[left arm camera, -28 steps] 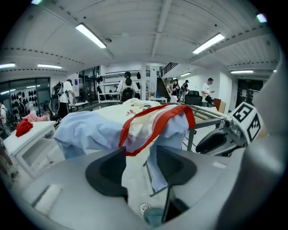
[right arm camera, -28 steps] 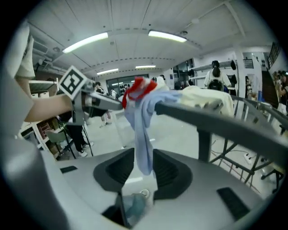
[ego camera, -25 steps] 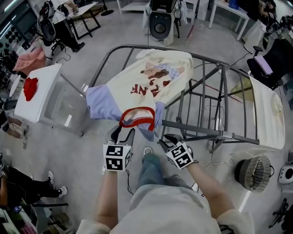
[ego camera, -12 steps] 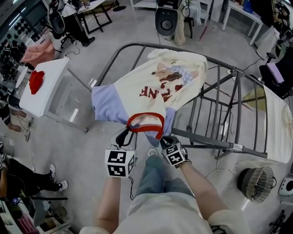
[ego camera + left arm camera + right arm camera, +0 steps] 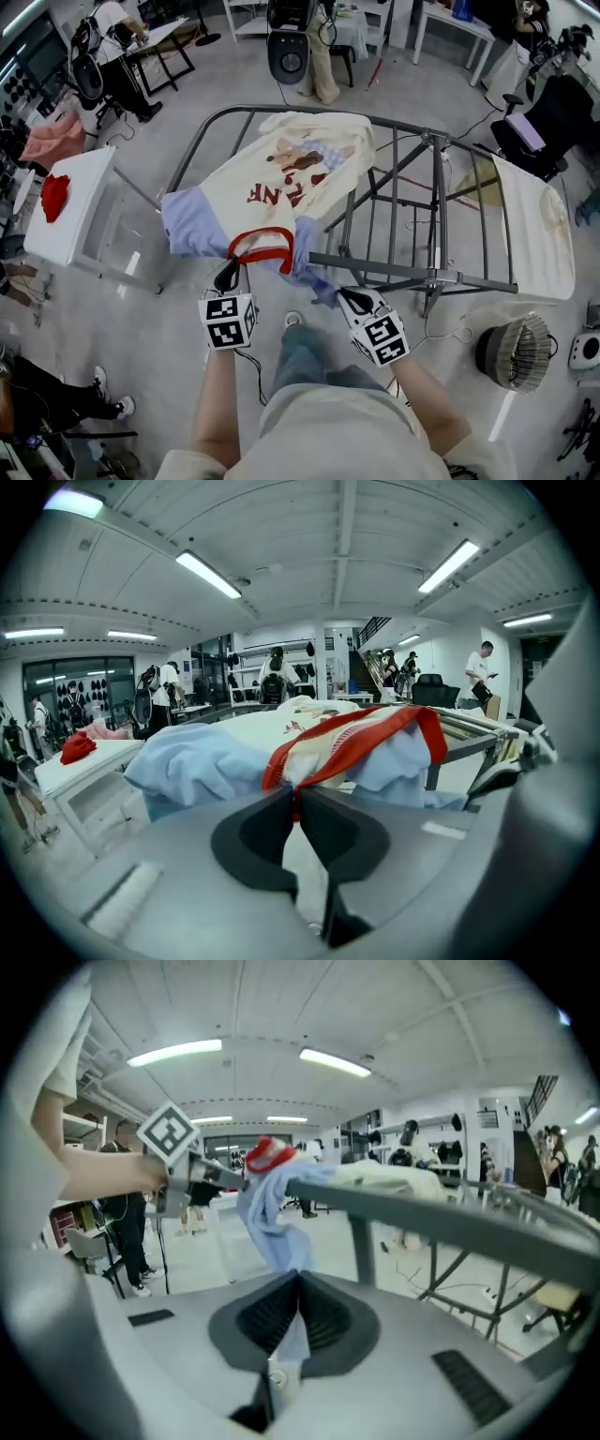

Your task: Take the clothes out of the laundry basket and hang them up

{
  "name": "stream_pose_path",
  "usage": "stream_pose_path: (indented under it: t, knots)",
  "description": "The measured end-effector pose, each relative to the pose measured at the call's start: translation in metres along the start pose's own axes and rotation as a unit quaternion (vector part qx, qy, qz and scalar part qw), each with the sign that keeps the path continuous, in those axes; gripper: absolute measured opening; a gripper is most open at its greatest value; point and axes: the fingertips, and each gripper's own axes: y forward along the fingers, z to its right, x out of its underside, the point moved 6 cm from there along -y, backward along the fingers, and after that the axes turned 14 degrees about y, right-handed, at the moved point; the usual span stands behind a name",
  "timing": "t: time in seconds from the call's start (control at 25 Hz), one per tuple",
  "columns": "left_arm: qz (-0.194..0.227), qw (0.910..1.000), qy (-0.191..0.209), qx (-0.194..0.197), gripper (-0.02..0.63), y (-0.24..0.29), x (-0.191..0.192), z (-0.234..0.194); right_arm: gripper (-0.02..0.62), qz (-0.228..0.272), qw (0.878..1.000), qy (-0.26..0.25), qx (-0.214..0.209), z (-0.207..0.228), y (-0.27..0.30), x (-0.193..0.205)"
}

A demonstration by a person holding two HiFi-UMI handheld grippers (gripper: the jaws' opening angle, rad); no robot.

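A cream T-shirt (image 5: 281, 178) with lavender sleeves and a red collar (image 5: 262, 239) lies spread over the grey drying rack (image 5: 412, 272). My left gripper (image 5: 228, 275) is at the shirt's near edge. In the left gripper view the left gripper (image 5: 295, 794) has closed tight, pinching the red collar (image 5: 375, 728). My right gripper (image 5: 345, 296) sits to the right of the collar, below the rack's near bar. In the right gripper view the right gripper (image 5: 298, 1279) is shut on the hanging lavender sleeve (image 5: 272, 1213), which drapes off the rack bar (image 5: 422, 1208).
A white basket-like stand (image 5: 80, 202) with a red cloth (image 5: 53, 195) on it is at the left. A cream cloth (image 5: 539, 225) covers the rack's right wing. A round fan (image 5: 514, 352) and a wire hanger (image 5: 450, 333) lie on the floor at the right. People and desks are behind.
Both grippers have closed on the shirt, the left on the collar and the right on the sleeve. The right gripper has shifted right and nearer to me, drawing the sleeve out.
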Motion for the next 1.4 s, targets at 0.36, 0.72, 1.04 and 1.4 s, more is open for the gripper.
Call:
stream_pose_path:
  t: [0.36, 0.72, 1.04, 1.4]
  knots:
    - [-0.025, 0.9992, -0.002, -0.031, 0.029, 0.009, 0.006, -0.001, 0.005, 0.074, 0.99, -0.032, 0.113, 0.084, -0.168, -0.101]
    - [-0.048, 0.9972, 0.028, -0.051, 0.028, 0.004, 0.007, 0.003, 0.003, 0.073, 0.952, -0.019, 0.297, 0.213, -0.28, -0.176]
    - [-0.062, 0.9966, 0.054, -0.014, 0.026, -0.006, 0.017, 0.029, 0.003, 0.021, 0.902, 0.03, 0.43, 0.319, -0.331, -0.18]
    - [-0.088, 0.9945, 0.056, 0.001, 0.028, -0.012, 0.041, 0.065, 0.005, 0.033, 0.883, 0.111, 0.454, 0.363, -0.315, -0.16]
